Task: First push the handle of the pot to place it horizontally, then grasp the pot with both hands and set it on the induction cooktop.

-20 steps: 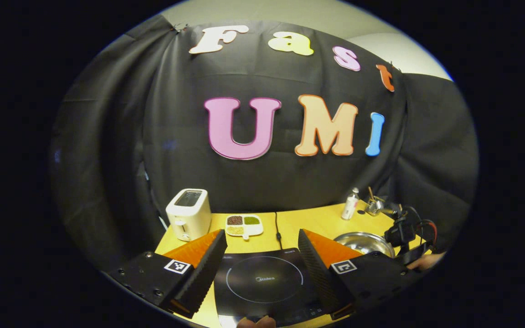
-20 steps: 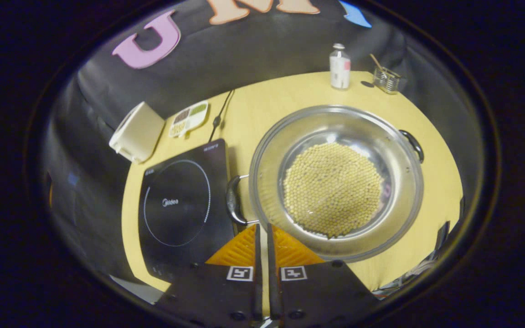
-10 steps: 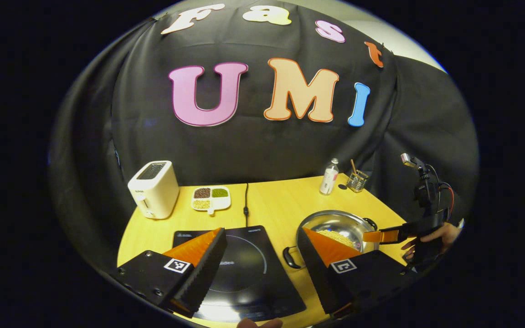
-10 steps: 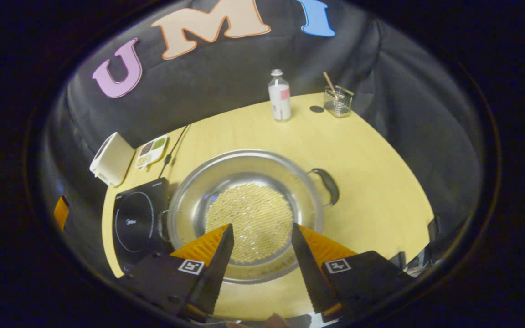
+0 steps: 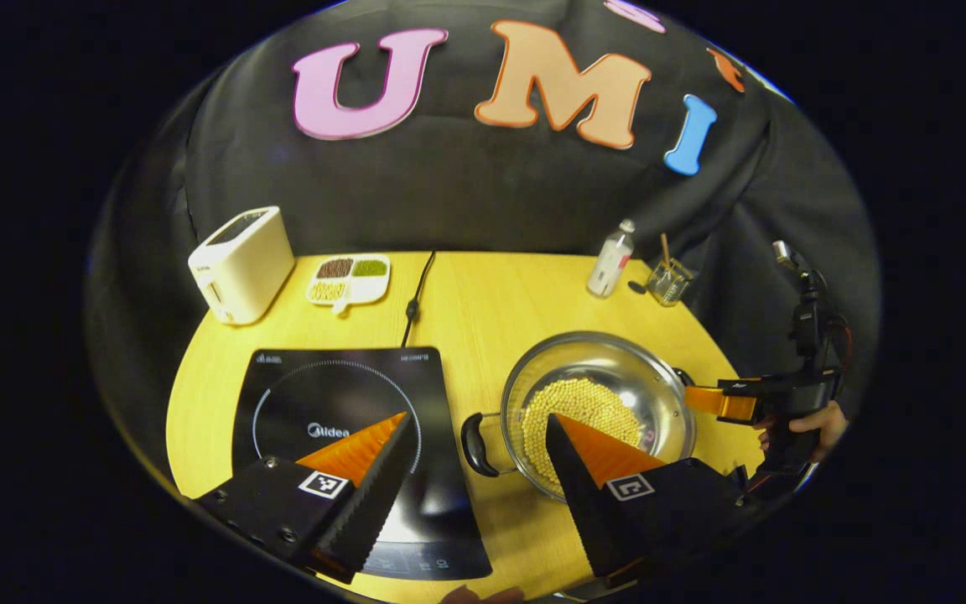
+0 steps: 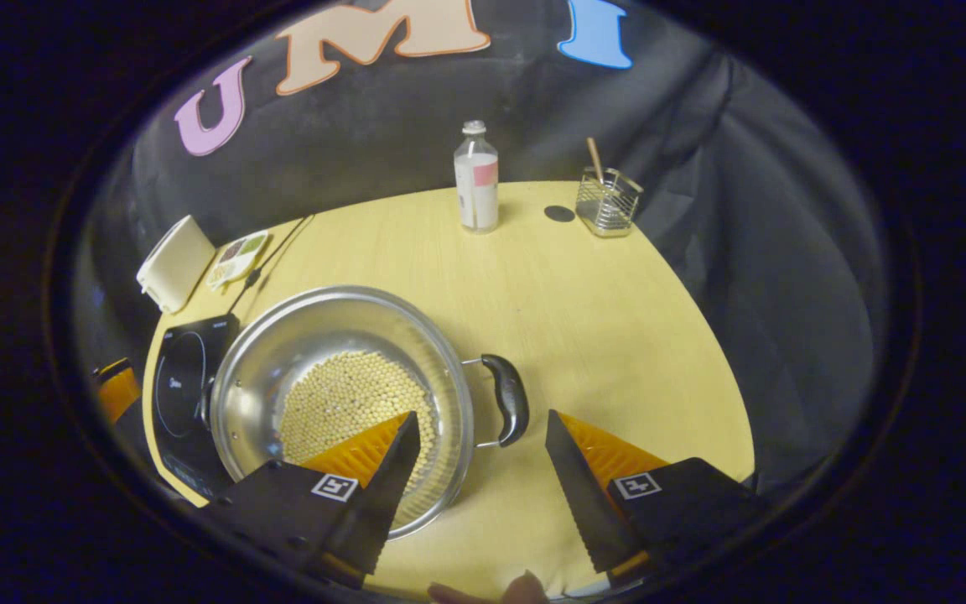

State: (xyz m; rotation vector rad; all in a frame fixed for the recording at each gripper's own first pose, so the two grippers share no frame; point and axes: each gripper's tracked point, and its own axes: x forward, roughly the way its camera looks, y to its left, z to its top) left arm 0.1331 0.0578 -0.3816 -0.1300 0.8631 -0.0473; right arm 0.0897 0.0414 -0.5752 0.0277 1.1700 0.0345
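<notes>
Yellow table [image 5: 466, 302], bean-filled steel pot [image 6: 340, 394] beside induction cooktop [image 5: 340, 419]; both grippers' jaws wide open, empty.

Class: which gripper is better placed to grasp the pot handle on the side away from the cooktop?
Right gripper: open, with that handle just beyond its fingertips.

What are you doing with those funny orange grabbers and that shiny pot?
A person holds a hand-held gripper in each hand, one on each side of a steel pot full of little beans. The left hand-held gripper is open near the pot's left handle. The right hand-held gripper is open in front of the right handle. Neither grips yet. The pot sits on the table beside the induction cooktop.
</notes>
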